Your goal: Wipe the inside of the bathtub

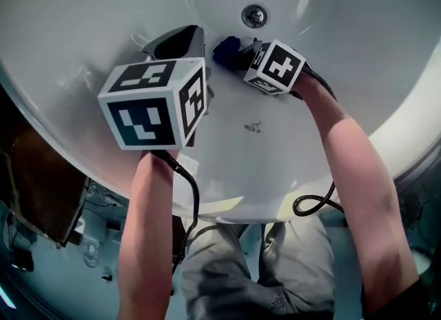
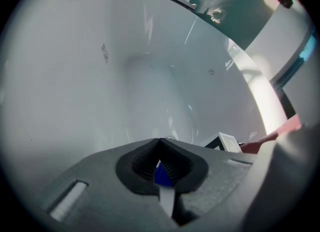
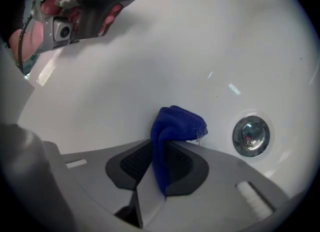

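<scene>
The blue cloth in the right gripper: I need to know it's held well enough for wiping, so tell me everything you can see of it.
The deep blue cloth looks like soft microfibre, bunched into a folded wad. The right gripper is shut on it: one fold runs down between the dark ribbed pads, and a rounded bunch pokes out past the tips, seemingly against the white bathtub wall, just left of the round chrome drain fitting. Loose threads show at its right edge.
</scene>
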Motion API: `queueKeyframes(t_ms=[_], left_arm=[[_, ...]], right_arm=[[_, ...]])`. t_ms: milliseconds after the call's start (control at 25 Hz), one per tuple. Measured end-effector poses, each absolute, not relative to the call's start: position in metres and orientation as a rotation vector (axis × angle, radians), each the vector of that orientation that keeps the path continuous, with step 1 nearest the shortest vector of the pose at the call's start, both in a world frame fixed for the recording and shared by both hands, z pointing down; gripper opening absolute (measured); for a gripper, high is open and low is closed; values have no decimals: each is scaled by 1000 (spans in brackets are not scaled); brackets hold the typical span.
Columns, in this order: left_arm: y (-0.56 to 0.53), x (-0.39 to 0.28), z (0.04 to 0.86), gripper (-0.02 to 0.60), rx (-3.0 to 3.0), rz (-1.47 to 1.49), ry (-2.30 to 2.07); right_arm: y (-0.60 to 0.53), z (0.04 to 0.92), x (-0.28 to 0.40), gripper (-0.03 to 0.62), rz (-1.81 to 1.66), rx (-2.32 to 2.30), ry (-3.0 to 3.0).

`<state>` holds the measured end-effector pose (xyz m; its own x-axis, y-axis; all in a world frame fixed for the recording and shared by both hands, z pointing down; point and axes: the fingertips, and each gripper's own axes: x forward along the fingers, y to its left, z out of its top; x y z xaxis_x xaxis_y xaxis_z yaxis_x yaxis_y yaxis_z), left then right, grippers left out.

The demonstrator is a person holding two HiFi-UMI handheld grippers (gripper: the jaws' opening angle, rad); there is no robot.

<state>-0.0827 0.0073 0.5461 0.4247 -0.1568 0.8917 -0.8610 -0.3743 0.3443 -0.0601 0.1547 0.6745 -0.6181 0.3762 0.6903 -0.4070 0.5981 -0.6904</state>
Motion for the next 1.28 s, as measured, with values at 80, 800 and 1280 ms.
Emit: queueKeyframes(t_ms=[80, 800, 1280], left_arm=[[9, -83, 545, 5, 1801, 1011, -878], [13, -77, 500, 5, 1811, 1024, -895], [22, -79, 448, 5, 1816, 1000, -950]], right_arm=[[161, 665, -63, 80, 1104, -28, -1951], [203, 563, -71, 80, 1057, -187, -2065], [232, 471, -80, 80, 1094, -393, -2138]])
